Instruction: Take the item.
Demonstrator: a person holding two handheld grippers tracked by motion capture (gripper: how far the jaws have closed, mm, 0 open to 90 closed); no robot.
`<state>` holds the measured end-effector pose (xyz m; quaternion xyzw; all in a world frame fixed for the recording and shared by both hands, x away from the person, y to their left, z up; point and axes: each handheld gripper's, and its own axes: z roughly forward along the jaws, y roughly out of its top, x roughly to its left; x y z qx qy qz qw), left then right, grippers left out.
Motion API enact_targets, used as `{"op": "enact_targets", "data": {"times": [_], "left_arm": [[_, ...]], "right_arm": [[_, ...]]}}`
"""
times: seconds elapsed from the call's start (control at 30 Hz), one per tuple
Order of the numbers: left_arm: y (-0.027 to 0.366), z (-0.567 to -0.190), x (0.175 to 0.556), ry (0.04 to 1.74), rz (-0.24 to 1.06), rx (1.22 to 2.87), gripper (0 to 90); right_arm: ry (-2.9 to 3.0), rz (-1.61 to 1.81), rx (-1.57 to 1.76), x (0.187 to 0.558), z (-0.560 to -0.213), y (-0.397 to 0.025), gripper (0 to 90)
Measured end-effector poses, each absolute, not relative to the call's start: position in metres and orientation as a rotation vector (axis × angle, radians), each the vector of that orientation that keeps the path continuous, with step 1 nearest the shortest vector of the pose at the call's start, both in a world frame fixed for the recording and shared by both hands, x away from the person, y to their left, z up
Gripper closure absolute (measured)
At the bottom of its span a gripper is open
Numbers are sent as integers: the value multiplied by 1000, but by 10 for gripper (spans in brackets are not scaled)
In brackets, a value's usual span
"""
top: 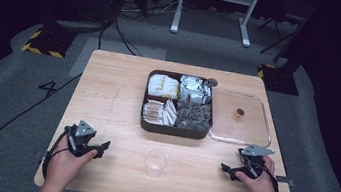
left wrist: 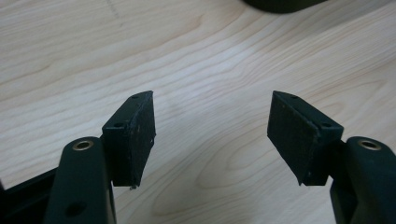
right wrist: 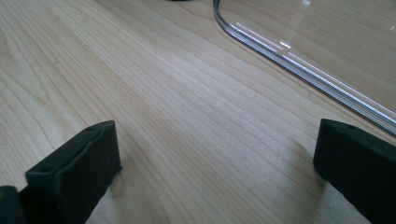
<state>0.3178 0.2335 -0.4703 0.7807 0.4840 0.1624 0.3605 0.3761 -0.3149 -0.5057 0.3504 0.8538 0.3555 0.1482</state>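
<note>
Pale wood-grain table (top: pixel 117 98), square with rounded corners, on grey carpet. Near its far middle, a dark square box (top: pixel 175 129) split into four compartments: far left yellowish-white packets (top: pixel 162 85), far right silvery foil sachets (top: pixel 194 89), near left slim white sticks (top: pixel 158 112), near right dark crinkled wrappers (top: pixel 194 115). Just right of the box and touching its edge, a clear flat lid (top: pixel 254 133) with rounded corners and a small brown knob (top: pixel 239 113) in its middle. Near the front middle, apart from the box, a clear plastic cup (top: pixel 155 161), upright, ribbed at the rim.

At front left, the left gripper (top: pixel 93 145), black with a grey three-cornered plate, held in the left hand (top: pixel 66 159); jaws spread wide over bare wood, rough flat pads (left wrist: pixel 137 135) holding nothing. At front right, the right gripper (top: pixel 235 169) in the right hand (top: pixel 260 182); jaws likewise wide apart and free, low over the table, the lid's glossy curved rim just ahead.
</note>
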Motion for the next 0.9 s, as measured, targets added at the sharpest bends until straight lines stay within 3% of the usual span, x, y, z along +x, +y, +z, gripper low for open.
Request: {"op": "enact_targets", "data": {"times": [0.2, 0.37, 0.43, 0.9], "left_arm": [[226, -448, 326, 1213, 433, 2024, 353], [216, -438, 339, 1185, 360, 1927, 408], [210, -433, 344, 1175, 387, 1929, 416], [175, -394, 390, 1084, 444, 1976, 399]], "right_arm": [[2457, 1023, 1006, 376, -506, -315, 5], [2462, 1027, 998, 377, -506, -315, 5], [2472, 1030, 985, 378, -506, -315, 5], [2481, 1038, 966, 379, -506, -316, 10]]}}
